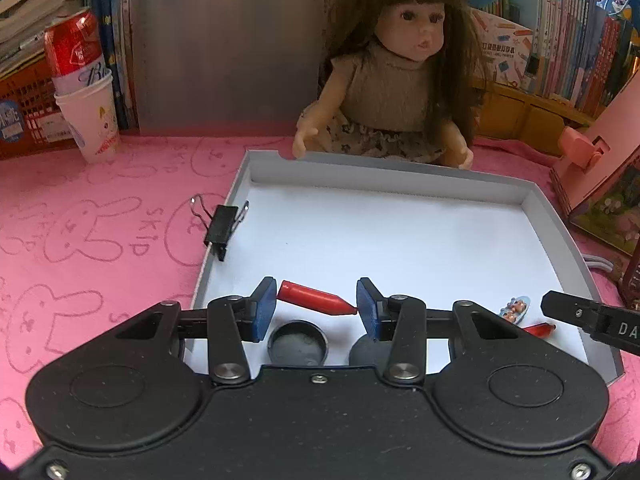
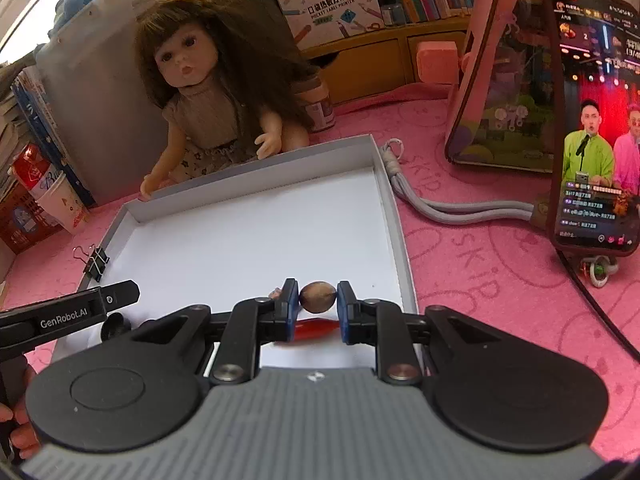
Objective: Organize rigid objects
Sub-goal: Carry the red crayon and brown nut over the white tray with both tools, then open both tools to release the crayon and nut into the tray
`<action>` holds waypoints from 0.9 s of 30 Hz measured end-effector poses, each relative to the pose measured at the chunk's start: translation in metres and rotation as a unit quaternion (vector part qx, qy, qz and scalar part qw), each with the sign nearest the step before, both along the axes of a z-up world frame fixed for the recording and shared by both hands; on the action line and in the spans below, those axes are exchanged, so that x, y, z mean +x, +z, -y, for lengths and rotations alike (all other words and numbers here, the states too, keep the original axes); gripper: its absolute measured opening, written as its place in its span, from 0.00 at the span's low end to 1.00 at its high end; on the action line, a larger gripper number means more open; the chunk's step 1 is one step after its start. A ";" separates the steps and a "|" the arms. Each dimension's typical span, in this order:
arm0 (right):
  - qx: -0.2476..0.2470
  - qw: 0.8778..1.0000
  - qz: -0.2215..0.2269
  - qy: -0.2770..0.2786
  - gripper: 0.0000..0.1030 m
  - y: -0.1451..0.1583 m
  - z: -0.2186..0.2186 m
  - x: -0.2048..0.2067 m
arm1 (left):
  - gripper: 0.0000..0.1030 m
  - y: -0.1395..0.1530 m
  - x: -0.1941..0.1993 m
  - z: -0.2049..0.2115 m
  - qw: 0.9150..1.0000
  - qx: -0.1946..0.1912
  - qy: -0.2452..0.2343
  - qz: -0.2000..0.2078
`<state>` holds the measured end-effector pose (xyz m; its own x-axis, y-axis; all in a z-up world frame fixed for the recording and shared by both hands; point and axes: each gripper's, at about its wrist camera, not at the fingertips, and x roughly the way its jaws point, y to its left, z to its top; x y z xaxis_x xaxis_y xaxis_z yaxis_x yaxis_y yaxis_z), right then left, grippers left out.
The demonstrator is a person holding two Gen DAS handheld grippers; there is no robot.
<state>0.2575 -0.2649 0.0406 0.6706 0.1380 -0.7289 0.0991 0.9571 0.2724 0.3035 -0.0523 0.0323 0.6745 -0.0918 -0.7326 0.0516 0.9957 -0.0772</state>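
My left gripper (image 1: pixel 317 300) hovers over the near part of a shallow white box tray (image 1: pixel 400 170), its blue pads closed on the two ends of a red crayon-like cone (image 1: pixel 316 298). My right gripper (image 2: pixel 318 300) is shut on a small brown oval nut (image 2: pixel 318 297), held above the tray's (image 2: pixel 256 168) near right corner. A red piece (image 2: pixel 316 330) lies on the tray floor below it. Two dark round caps (image 1: pixel 298 342) and a tiny printed board toy (image 1: pixel 516 309) also lie in the tray. A black binder clip (image 1: pixel 220 226) sits on the tray's left rim.
A doll (image 1: pixel 396 80) sits against the tray's far edge. A red can in a paper cup (image 1: pixel 86 92) stands far left. To the right are a pink toy house (image 2: pixel 508 80), a lit phone (image 2: pixel 592 120) and grey cables (image 2: pixel 440 208), all on a pink mat (image 1: pixel 100 220).
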 end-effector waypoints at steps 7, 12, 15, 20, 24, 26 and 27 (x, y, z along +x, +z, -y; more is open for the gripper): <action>0.005 1.000 0.000 0.006 0.25 -0.002 -0.001 0.002 | 0.40 -0.005 0.002 0.004 1.000 -0.002 0.000 -0.007; 0.007 1.000 0.000 0.008 0.27 -0.004 0.000 0.001 | 0.40 -0.010 0.003 0.007 1.000 0.003 0.001 -0.012; 0.009 1.000 0.004 0.013 0.35 -0.003 0.001 0.000 | 0.41 -0.010 0.003 0.007 1.000 0.002 -0.001 -0.012; 0.017 1.000 0.019 0.012 0.55 0.003 0.001 -0.006 | 0.53 -0.003 -0.002 0.004 1.000 -0.014 -0.007 -0.009; 0.019 0.999 0.031 0.020 0.60 0.008 0.000 -0.015 | 0.58 0.004 -0.012 0.002 1.000 -0.012 -0.013 0.002; 0.017 0.999 0.039 0.029 0.63 0.011 -0.002 -0.021 | 0.61 0.008 -0.018 0.000 1.000 -0.009 -0.017 0.009; 0.016 0.998 0.043 0.033 0.66 0.012 -0.002 -0.025 | 0.62 0.010 -0.023 -0.001 1.000 -0.010 -0.019 0.013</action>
<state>0.2327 -0.2629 0.0524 0.7196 0.2059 -0.6632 0.0118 0.9513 0.3082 0.2808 -0.0513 0.0428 0.6886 -0.1322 -0.7130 0.0922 0.9912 -0.0947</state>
